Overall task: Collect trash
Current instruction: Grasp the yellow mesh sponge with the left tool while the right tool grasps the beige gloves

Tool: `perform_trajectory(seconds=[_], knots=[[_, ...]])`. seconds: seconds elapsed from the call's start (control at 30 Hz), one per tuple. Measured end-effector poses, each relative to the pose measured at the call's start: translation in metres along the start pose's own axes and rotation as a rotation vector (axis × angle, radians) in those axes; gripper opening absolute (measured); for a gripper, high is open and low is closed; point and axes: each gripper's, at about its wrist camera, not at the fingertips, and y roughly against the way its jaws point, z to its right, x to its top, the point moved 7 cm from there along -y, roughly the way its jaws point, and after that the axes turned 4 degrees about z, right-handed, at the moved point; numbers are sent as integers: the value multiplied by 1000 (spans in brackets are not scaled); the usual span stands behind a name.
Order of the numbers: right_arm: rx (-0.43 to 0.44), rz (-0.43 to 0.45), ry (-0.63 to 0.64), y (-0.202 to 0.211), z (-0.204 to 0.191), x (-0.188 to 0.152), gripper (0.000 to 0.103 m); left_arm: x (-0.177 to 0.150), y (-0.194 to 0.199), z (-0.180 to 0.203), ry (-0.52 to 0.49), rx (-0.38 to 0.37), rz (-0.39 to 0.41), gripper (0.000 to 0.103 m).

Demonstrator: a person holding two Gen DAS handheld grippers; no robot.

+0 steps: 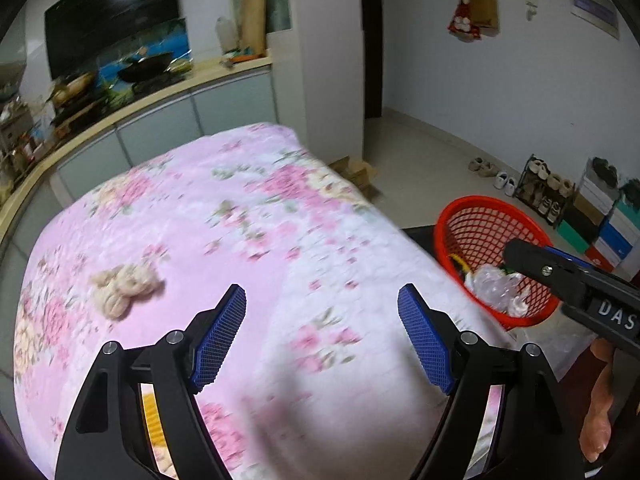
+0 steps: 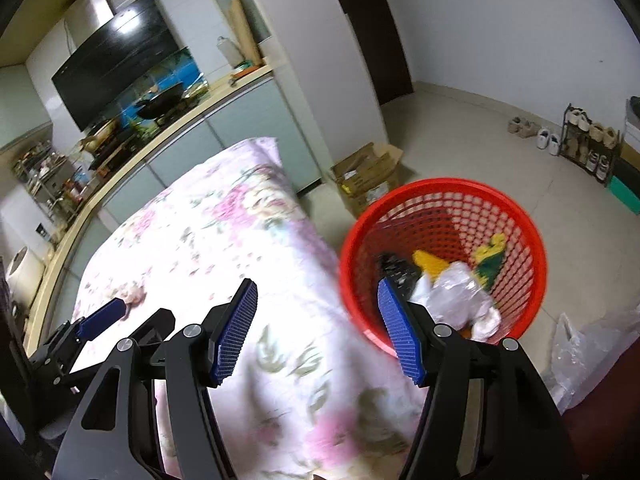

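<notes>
- fingers on the left gripper (image 1: 321,334) are spread wide with nothing between them, just hanging over the floral pink cloth (image 1: 240,240) that covers the tabletop
- right gripper (image 2: 318,330) fingers are apart too and opening at this moment, nothing caught in the blue pads (image 2: 234,332); one finger sits over the cloth, the other lines up with the near rim of the basket
- trash still out: a crumpled beige wad (image 1: 126,286), looks like tissue or paper, lying on the cloth off to the left of the left gripper, not touched by anything
- red mesh basket (image 2: 520,216) sits just off the right edge of the tabletop, lower down
- already inside it: crumpled clear plastic (image 2: 456,296), something yellow (image 2: 430,264), a green and yellow bit (image 2: 490,262) and a dark thing i can't make out
- in the left wrist view the right gripper pokes in from the right, over the basket
- clear plastic bag (image 2: 588,344) on the floor right of the basket
- cardboard box (image 2: 368,178) on the floor past the tabletop's far end, shoe rack (image 2: 590,144) along the far wall, kitchen counter with a wok (image 2: 160,104) behind
- pretty blurry overall
</notes>
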Motion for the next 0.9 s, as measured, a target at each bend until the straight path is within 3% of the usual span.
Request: perform_trajectory(seconds=[0.37,0.5,0.7,0.9], knots=[[44,-38,9,-6,-26,-24,61,-24,35,-126,165,92,-27,76],[52,-56,28,-11,-36,-31,61,-41,46,-160,237,70,-33,76],[80,-79,69,-13,-58,-44,61,-73,40,-153,221,-14,-79,76],[115,-102,133,-19,-85,-51,61,-103,18,-142,173,-17,-126,76]])
